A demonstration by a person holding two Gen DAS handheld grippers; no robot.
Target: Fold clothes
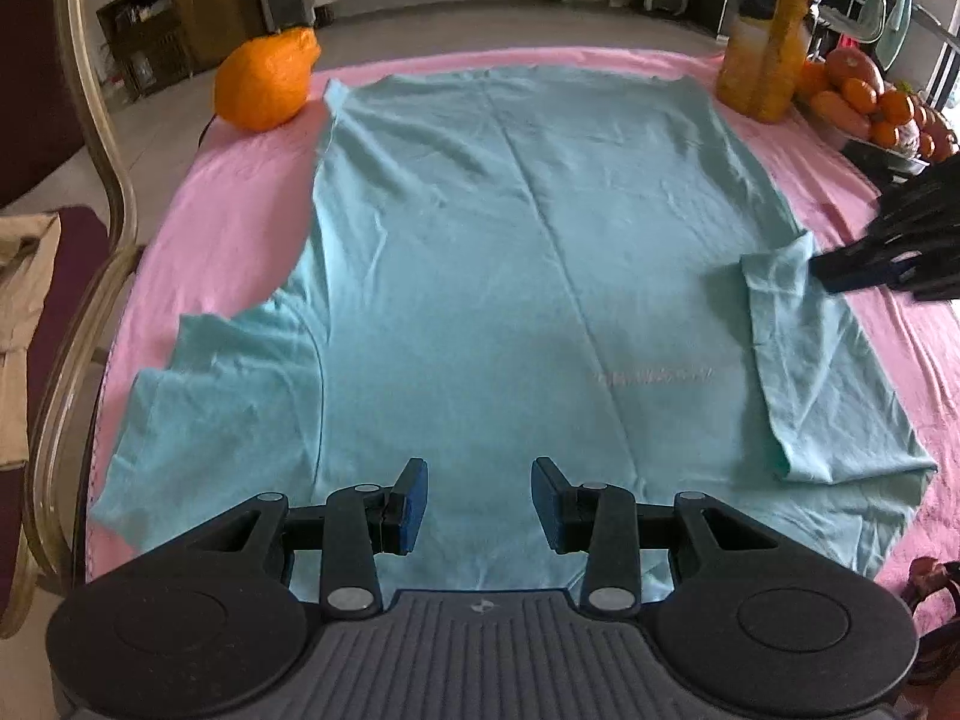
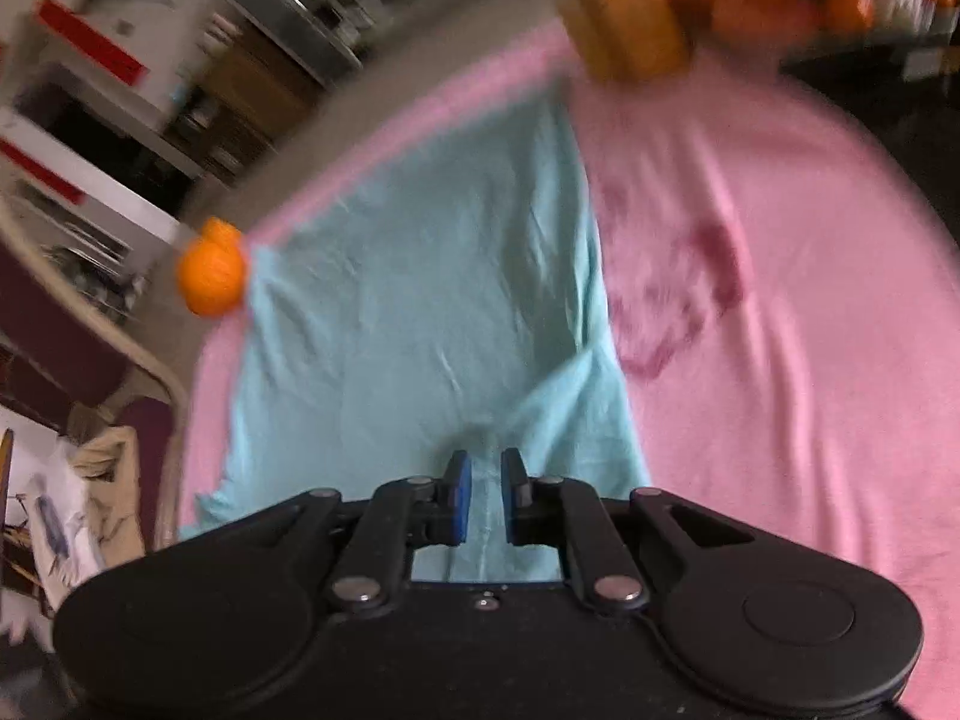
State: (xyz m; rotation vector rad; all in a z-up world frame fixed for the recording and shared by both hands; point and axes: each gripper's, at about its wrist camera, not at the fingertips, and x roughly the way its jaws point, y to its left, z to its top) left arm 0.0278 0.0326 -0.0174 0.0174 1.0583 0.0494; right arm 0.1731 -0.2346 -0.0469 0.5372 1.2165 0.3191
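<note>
A light blue T-shirt (image 1: pixel 480 240) (image 2: pixel 420 300) lies flat on a pink cloth (image 1: pixel 240 192) (image 2: pixel 780 300) covering the table. Its right sleeve (image 1: pixel 804 360) is folded inward over the body, while the left sleeve (image 1: pixel 222 372) lies spread out. My left gripper (image 1: pixel 480 480) hovers open over the shirt's near edge with nothing between its blue pads. My right gripper (image 1: pixel 825 276) (image 2: pixel 485 462) sits at the tip of the folded right sleeve. Its jaws stand narrow, and the fabric bunches up into them. The right wrist view is blurred.
A large orange fruit (image 1: pixel 264 81) (image 2: pixel 213 276) rests at the far left corner of the table. At the far right stand a yellow container (image 1: pixel 762 60) (image 2: pixel 624 12) and a bowl of oranges (image 1: pixel 870 96). A chair (image 1: pixel 90 180) stands on the left.
</note>
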